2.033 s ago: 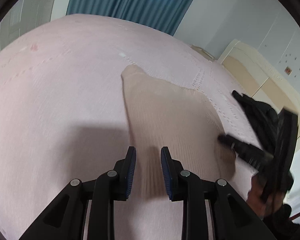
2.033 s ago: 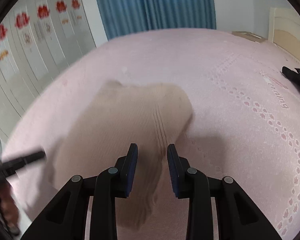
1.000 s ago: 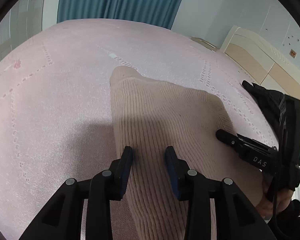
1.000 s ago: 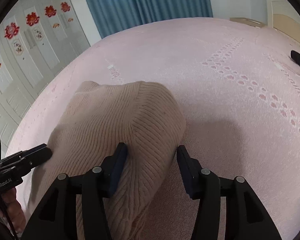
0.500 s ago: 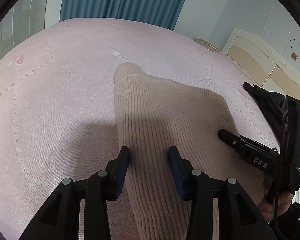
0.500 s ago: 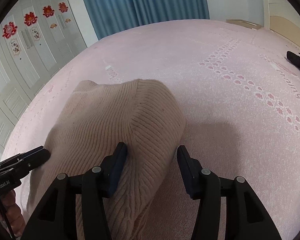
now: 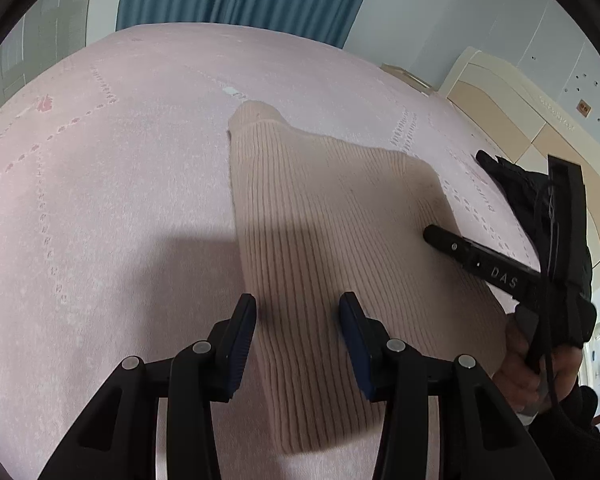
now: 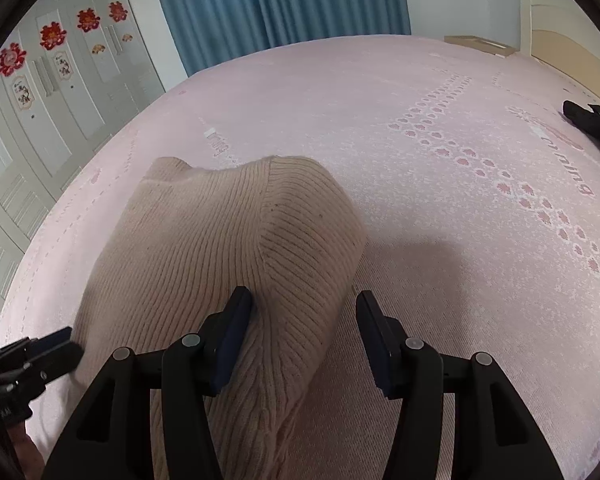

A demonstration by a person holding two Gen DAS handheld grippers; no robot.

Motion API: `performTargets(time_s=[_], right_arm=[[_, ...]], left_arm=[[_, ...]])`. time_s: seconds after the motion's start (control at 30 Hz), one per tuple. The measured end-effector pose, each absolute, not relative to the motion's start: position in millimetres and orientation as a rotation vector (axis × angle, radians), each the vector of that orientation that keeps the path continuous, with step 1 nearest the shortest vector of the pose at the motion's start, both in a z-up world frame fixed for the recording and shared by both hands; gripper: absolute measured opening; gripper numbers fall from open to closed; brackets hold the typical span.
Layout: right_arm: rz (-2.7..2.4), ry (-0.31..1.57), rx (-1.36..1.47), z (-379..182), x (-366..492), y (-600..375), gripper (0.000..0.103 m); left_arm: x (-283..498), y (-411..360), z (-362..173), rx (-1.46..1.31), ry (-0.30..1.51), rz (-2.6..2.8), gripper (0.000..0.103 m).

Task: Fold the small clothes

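Note:
A beige ribbed knit garment (image 7: pixel 332 216) lies flat and folded on the pink bedspread (image 7: pixel 100 184). My left gripper (image 7: pixel 298 320) is open, its jaws straddling the garment's near left edge just above the fabric. My right gripper (image 8: pixel 304 316) is open over the garment's right side (image 8: pixel 228 248), where a folded ridge of knit rises between the jaws. The right gripper also shows in the left wrist view (image 7: pixel 480 260), its tip at the garment's right edge. The left gripper shows at the lower left of the right wrist view (image 8: pixel 40 356).
A black garment (image 7: pixel 540 200) lies on the bed to the right, also seen in the right wrist view (image 8: pixel 592 120). Blue curtains (image 8: pixel 280 4) hang behind the bed. A cream headboard (image 7: pixel 520 112) stands at the right, white wardrobe doors (image 8: pixel 40 92) at the left.
Both grippers have opened wider and settled at the garment's near edges. The garment has stayed flat on the bed.

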State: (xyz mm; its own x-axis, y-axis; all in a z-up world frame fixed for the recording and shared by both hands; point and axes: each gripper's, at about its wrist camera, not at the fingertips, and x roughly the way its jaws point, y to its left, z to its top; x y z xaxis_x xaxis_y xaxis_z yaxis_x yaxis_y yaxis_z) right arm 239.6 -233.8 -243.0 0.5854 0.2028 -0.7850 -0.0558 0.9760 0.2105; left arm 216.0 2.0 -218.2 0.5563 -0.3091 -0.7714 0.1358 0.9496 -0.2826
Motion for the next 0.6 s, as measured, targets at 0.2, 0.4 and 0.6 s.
performTargets(time_s=[0.2,0.4,0.6], right_arm=[[0.148,0.937,0.153,-233,224,-234,0.052],[0.160,0.935,0.119,-222,206,-235,0.052],[0.154,0.866,0.098,-204,205,-237,0.052]], left_arm=[[202,-4,-221,-0.155,0.976,-0.258,0.043],[197,4,-217,-0.209,0.960,-0.244,0.042],[224,18,-196,-0.212,0.883,-0.229,0.040]])
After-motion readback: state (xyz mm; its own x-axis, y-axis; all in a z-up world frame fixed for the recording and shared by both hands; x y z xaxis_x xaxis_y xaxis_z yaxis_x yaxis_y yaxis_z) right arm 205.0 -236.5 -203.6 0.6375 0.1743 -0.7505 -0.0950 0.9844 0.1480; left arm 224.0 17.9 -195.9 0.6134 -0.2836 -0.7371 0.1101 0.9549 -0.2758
